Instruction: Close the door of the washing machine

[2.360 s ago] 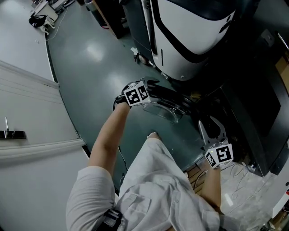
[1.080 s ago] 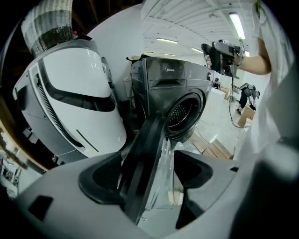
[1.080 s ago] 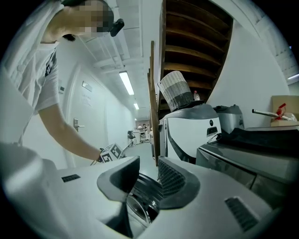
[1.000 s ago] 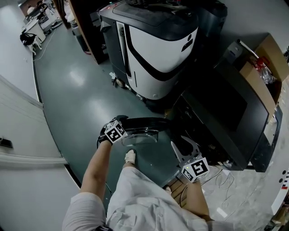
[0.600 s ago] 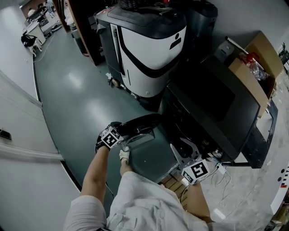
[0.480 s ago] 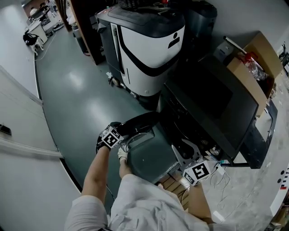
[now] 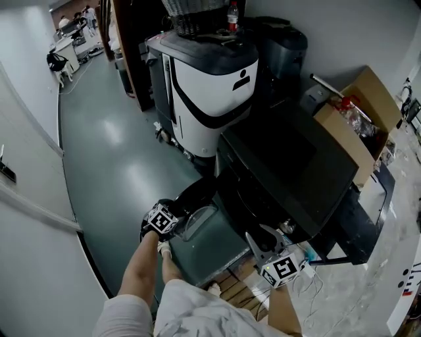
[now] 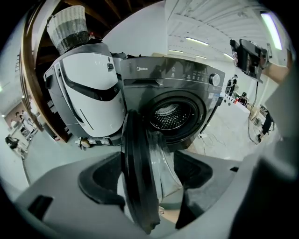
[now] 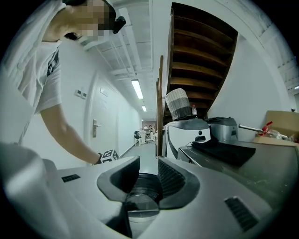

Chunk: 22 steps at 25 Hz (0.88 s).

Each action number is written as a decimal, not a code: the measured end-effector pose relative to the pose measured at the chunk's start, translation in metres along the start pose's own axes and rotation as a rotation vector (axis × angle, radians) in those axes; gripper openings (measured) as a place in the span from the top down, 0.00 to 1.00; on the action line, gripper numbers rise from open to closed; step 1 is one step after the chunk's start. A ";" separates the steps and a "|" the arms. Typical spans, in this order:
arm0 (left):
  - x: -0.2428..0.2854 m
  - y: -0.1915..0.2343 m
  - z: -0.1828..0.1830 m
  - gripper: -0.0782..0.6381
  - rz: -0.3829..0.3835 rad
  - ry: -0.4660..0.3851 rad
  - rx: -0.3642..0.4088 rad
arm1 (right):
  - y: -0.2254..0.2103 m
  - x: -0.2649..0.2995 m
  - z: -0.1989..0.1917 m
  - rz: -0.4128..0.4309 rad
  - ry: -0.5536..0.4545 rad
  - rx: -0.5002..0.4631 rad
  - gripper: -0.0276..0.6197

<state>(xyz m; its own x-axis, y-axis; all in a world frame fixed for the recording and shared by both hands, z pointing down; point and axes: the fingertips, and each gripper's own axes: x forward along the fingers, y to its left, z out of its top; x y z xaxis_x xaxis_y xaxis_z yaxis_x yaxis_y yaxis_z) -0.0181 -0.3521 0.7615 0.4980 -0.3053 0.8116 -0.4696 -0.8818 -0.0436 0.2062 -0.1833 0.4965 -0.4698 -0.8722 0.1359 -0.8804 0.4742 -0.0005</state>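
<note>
The dark front-loading washing machine (image 7: 289,171) stands at the right of the head view, and its drum opening (image 8: 175,114) shows in the left gripper view. Its round door (image 7: 197,197) stands part-way open, hinged at the left. My left gripper (image 7: 174,220) is open, and the door's black rim (image 8: 135,177) stands edge-on between its wide jaws, close to the left one. My right gripper (image 7: 266,238) hovers low before the machine's front, open with nothing between its jaws (image 9: 145,179). It points at the door's glass (image 9: 140,198).
A white-and-black unit (image 7: 207,79) with a wicker basket (image 7: 197,16) on top stands just left of the washer. A cardboard box (image 7: 358,108) sits behind it on the right. Under my feet lie a wooden pallet (image 7: 240,289) and cables (image 7: 329,289). A white wall (image 7: 26,217) runs along the left.
The door has swung toward the machine, with my left gripper moving along on its rim. My right gripper has shifted along the machine's front and a little up. The head view now takes in more of the room.
</note>
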 end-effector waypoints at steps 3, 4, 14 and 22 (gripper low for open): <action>-0.010 -0.032 0.004 0.41 -0.022 -0.032 -0.054 | -0.002 -0.016 0.003 -0.017 -0.005 0.011 0.74; -0.011 -0.040 0.009 0.41 -0.026 -0.052 -0.070 | -0.005 -0.018 0.007 -0.022 -0.012 0.008 0.74; -0.005 -0.126 0.029 0.41 -0.115 -0.124 -0.084 | 0.002 -0.042 0.016 -0.039 -0.036 -0.007 0.74; 0.004 -0.187 0.047 0.41 -0.220 -0.208 -0.167 | 0.006 -0.067 0.011 -0.072 -0.017 -0.033 0.74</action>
<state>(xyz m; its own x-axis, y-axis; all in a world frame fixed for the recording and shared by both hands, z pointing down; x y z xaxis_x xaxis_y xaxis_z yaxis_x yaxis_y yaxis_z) 0.1058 -0.2057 0.7452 0.7303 -0.1961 0.6544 -0.4387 -0.8689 0.2292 0.2322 -0.1233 0.4769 -0.4068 -0.9059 0.1178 -0.9095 0.4137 0.0412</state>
